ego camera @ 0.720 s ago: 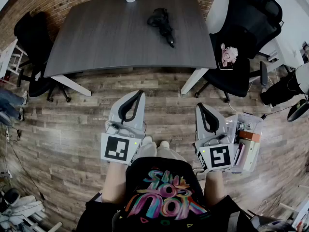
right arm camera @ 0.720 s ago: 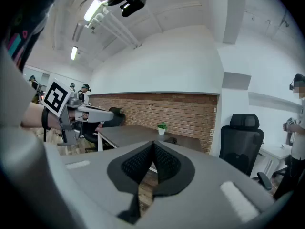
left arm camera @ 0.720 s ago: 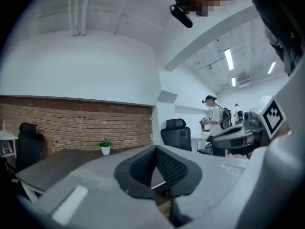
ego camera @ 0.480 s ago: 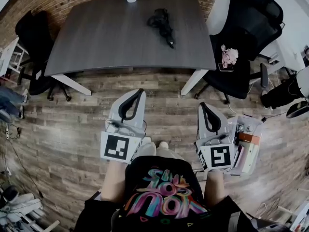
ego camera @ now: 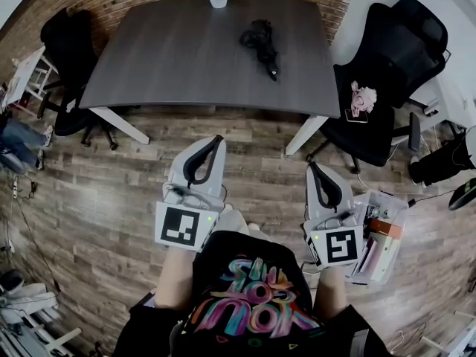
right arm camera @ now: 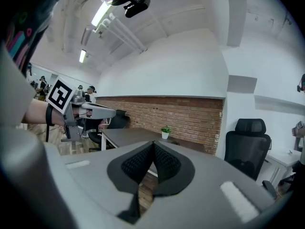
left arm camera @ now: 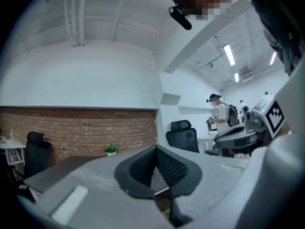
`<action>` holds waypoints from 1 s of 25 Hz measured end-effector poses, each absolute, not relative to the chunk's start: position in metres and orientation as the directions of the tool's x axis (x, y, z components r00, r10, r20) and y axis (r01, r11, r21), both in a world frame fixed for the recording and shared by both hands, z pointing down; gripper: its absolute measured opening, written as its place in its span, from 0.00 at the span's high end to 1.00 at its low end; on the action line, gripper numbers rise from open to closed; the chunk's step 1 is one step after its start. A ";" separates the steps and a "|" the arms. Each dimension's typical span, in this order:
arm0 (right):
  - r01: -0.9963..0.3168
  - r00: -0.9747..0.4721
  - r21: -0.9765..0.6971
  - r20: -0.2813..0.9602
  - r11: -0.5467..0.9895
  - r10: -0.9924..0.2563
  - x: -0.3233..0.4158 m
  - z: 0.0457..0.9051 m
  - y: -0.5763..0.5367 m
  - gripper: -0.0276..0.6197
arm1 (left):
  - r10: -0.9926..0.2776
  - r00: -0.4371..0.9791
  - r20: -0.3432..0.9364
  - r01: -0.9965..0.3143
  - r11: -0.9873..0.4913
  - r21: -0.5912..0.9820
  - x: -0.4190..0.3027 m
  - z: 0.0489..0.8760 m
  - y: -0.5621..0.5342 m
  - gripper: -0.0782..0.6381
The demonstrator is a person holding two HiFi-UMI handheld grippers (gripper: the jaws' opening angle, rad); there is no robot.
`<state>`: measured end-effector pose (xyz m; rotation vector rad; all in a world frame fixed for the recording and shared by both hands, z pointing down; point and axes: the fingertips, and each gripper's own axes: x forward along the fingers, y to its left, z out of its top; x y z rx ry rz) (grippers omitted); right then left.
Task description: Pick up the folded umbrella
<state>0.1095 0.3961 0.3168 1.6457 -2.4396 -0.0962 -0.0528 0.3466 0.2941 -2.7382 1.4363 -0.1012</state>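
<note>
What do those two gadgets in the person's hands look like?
Both the left gripper and the right gripper are pale grey moulded shells that taper to black, mesh-textured pads. Each carries a cube with black-and-white square markers at its rear, and thin cables run across the top. The person wears a black T-shirt with colourful lettering.

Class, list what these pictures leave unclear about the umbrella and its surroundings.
- Folded umbrella, head view: too small and dark to show its strap or handle.
- Left gripper view: umbrella not visible; the left gripper covers most of the table.
- Clear box, head view: partly covered by the right gripper; contents too small.
</note>
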 end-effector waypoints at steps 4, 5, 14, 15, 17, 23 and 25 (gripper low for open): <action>-0.907 -0.377 0.147 0.138 0.395 -0.916 0.101 0.326 0.386 0.96 | -0.830 0.555 0.042 -0.827 -0.557 -0.080 -0.060 0.298 0.335 0.91; -0.905 -0.380 0.148 0.142 0.399 -0.914 0.099 0.328 0.381 0.96 | -0.830 0.556 0.045 -0.826 -0.558 -0.079 -0.061 0.300 0.330 0.91; -0.908 -0.361 0.148 0.193 0.391 -0.912 0.087 0.342 0.301 0.96 | -0.791 0.608 0.059 -0.791 -0.611 -0.040 -0.054 0.316 0.239 0.91; -0.910 -0.357 0.148 0.194 0.387 -0.914 0.088 0.341 0.287 0.96 | -0.789 0.611 0.059 -0.789 -0.614 -0.033 -0.054 0.315 0.224 0.91; -0.914 -0.346 0.152 0.194 0.377 -0.918 0.089 0.339 0.259 0.96 | -0.787 0.614 0.061 -0.787 -0.616 -0.021 -0.056 0.314 0.194 0.91; -0.933 -0.295 0.159 0.183 0.324 -0.938 0.088 0.332 0.189 0.96 | -0.784 0.618 0.060 -0.784 -0.621 -0.027 -0.075 0.311 0.120 0.91; -0.936 -0.289 0.156 0.177 0.317 -0.941 0.084 0.330 0.172 0.96 | -0.781 0.623 0.052 -0.781 -0.624 -0.028 -0.079 0.309 0.102 0.91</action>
